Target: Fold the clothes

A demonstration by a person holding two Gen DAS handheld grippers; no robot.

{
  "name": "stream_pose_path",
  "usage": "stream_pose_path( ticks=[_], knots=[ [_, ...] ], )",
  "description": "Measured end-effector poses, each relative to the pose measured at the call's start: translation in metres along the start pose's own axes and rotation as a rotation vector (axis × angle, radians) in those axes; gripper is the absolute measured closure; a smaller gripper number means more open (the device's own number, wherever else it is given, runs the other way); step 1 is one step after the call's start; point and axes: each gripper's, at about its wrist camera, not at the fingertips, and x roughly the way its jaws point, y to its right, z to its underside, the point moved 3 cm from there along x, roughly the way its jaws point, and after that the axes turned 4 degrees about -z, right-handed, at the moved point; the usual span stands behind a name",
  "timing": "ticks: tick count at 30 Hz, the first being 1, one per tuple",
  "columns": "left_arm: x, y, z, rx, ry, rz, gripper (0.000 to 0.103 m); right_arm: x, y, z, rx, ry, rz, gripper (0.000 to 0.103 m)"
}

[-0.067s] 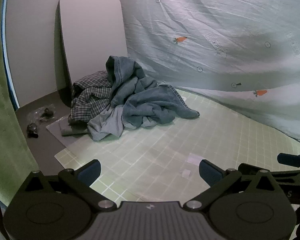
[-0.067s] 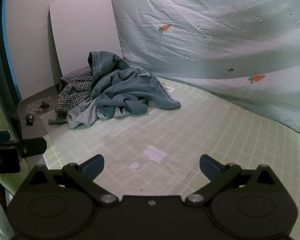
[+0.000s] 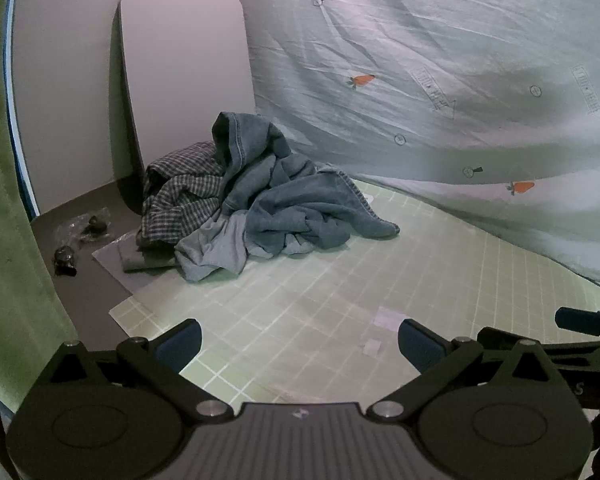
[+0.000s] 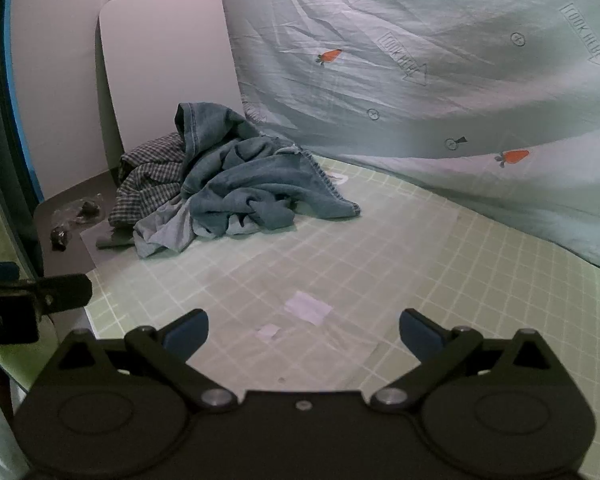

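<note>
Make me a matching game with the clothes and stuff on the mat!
Things:
1. denim garment
2. checked shirt
3. white board
4. carrot-print sheet

Descriptions:
A. leans upright behind the pile
B. blue, heaped on top of the pile
C. hangs as a backdrop along the far side
D. dark checks, on the pile's left

Pairs: 1-B, 2-D, 3-A, 4-C

You have changed almost nothing in this instant. Your left gripper [image 3: 300,344] and right gripper [image 4: 304,332] frame the heap of clothes [image 3: 260,208] exactly as a moment ago, with no visible shift, and nothing on the surface [image 3: 440,280] has moved.
</note>
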Motion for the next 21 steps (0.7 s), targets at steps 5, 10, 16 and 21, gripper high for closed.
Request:
stream_pose_path(
  ticks=[5,10,16,21],
  knots=[
    [-0.001,0.001,-0.003,0.008,-0.002,0.000,0.000,0.000,0.000,0.000,-0.004,0.009,-0.004,0.000],
    [0.000,0.002,-0.009,0.015,-0.006,-0.006,0.000,0.001,0.006,0.000,0.000,0.013,-0.010,0.000],
    [0.001,0.005,-0.010,0.013,-0.006,-0.011,0.000,0.003,0.010,-0.001,0.013,0.002,-0.014,0.000],
    [-0.001,0.003,-0.010,0.012,-0.004,-0.016,0.000,0.004,0.010,-0.002,0.015,-0.007,-0.017,0.000]
  ],
)
